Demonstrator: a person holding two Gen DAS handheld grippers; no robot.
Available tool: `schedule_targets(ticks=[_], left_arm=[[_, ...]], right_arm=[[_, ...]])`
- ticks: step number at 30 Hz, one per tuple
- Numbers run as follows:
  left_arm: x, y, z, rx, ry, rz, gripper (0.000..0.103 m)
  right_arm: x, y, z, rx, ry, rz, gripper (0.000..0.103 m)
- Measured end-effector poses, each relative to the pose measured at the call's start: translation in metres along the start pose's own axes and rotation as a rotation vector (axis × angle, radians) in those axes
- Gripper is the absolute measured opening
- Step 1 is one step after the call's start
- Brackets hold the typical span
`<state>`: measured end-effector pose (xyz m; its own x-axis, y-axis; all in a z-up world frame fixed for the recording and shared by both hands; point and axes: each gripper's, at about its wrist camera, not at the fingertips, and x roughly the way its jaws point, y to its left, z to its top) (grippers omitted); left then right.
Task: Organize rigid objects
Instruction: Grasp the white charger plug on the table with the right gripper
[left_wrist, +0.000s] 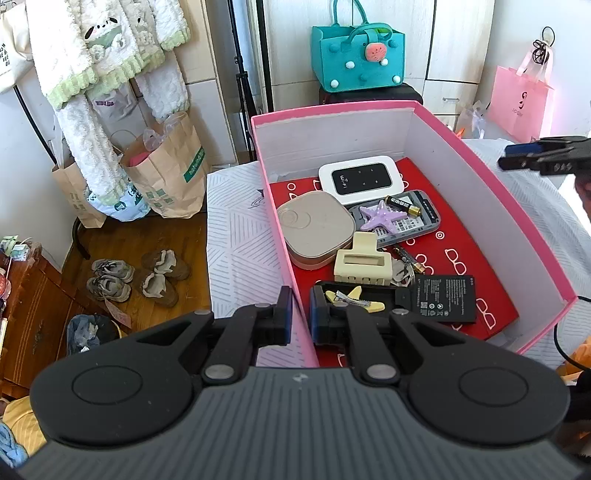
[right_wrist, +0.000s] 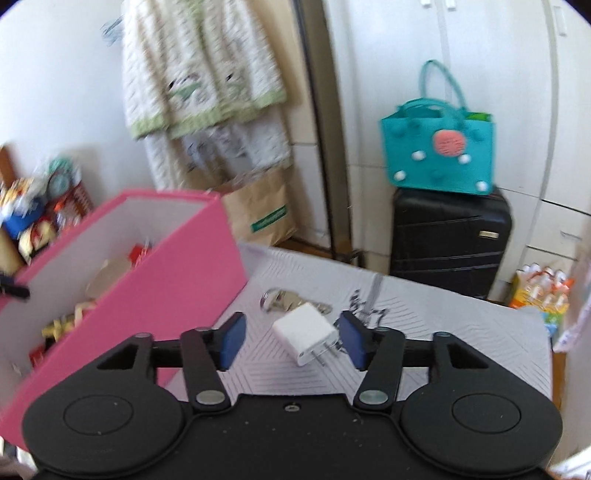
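The left hand-held gripper (left_wrist: 300, 314) pinches the wall of the pink box (left_wrist: 275, 206). The right hand-held gripper (right_wrist: 291, 341) is spread, a white charger (right_wrist: 306, 332) lying between its fingers, keys (right_wrist: 284, 299) just beyond.

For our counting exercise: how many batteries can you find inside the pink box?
2. A small cylindrical battery lies on the grey case near the middle; a flat black battery pack lies at the near end. Others may be hidden under the clutter.
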<state>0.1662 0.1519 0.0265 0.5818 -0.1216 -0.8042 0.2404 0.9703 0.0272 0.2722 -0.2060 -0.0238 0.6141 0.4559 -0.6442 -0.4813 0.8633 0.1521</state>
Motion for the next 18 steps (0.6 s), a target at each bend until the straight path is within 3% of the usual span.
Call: schedule_targets(ticks=[9, 12, 15, 18], left_arm=[[-0.001, 0.000, 0.000, -0.006, 0.004, 0.004, 0.009], [-0.001, 0.000, 0.000, -0.007, 0.005, 0.005, 0.009], [-0.001, 0.001, 0.000, -0.008, 0.006, 0.005, 0.009], [-0.001, 0.001, 0.000, -0.008, 0.006, 0.004, 0.009]], right_arm=[[0.047, 0.003, -0.003, -0.214, 0.051, 0.017, 0.067], [0.055, 0.002, -0.002, -0.225, 0.048, -0.016, 0.067], [0.055, 0.001, 0.000, -0.205, 0.032, 0.004, 0.067], [0.057, 0.002, -0.002, -0.208, 0.043, 0.009, 0.057]])
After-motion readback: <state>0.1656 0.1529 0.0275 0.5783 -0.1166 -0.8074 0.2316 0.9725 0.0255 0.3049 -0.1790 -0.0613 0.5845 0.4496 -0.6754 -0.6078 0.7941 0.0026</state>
